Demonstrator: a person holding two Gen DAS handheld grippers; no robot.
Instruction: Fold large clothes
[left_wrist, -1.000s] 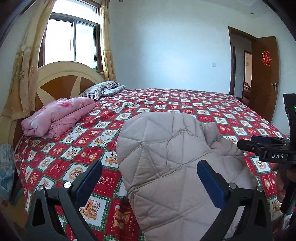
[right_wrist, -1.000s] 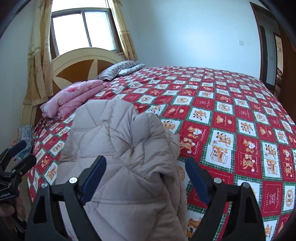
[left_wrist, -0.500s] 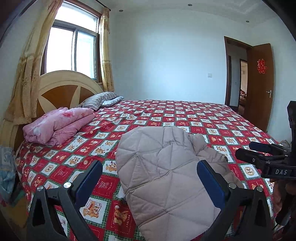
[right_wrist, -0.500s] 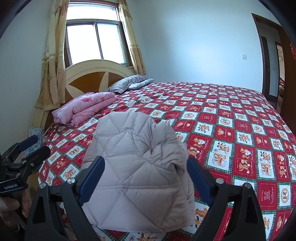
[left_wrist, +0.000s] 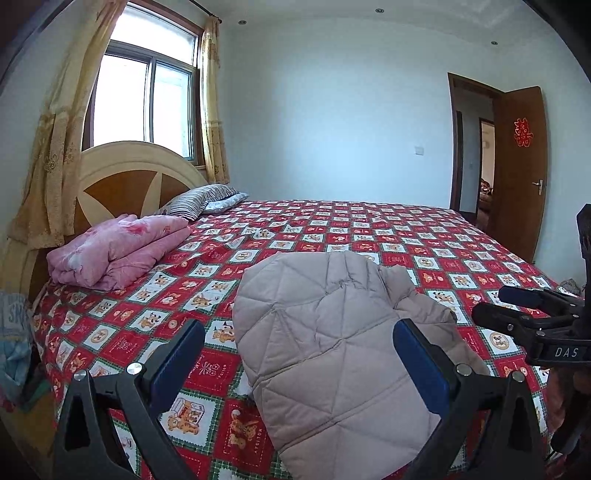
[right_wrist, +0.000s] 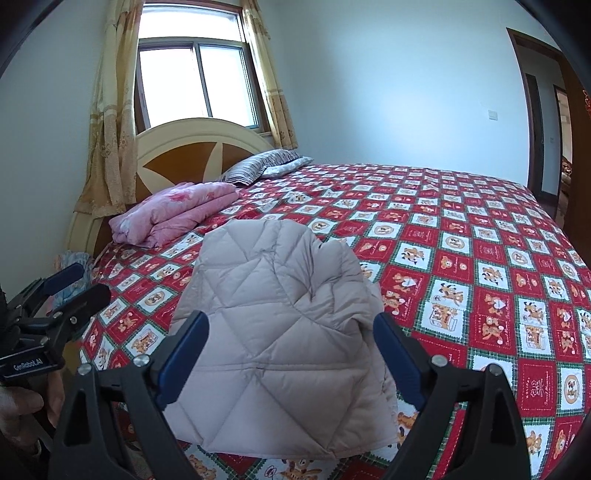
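A beige quilted puffer jacket (left_wrist: 332, 339) (right_wrist: 280, 325) lies folded into a compact bundle near the front edge of the bed. My left gripper (left_wrist: 299, 354) is open, held back from the bundle, with nothing between its blue pads. My right gripper (right_wrist: 291, 350) is open too, its wide jaws standing off the jacket. Each gripper shows in the other's view: the right gripper (left_wrist: 517, 306) at the right edge, the left gripper (right_wrist: 74, 284) at the left edge with a hand under it.
The bed carries a red and green patterned sheet (left_wrist: 406, 236) (right_wrist: 461, 236). A folded pink quilt (left_wrist: 114, 251) (right_wrist: 177, 210) and striped pillows (left_wrist: 199, 197) lie by the headboard (right_wrist: 192, 147). A window with curtains (left_wrist: 147, 107) is behind. An open wooden door (left_wrist: 517, 166) stands at right.
Both grippers drew back and a little up from the jacket, so more of the bed and room shows. The jacket stays folded. Little moved in the last half second.
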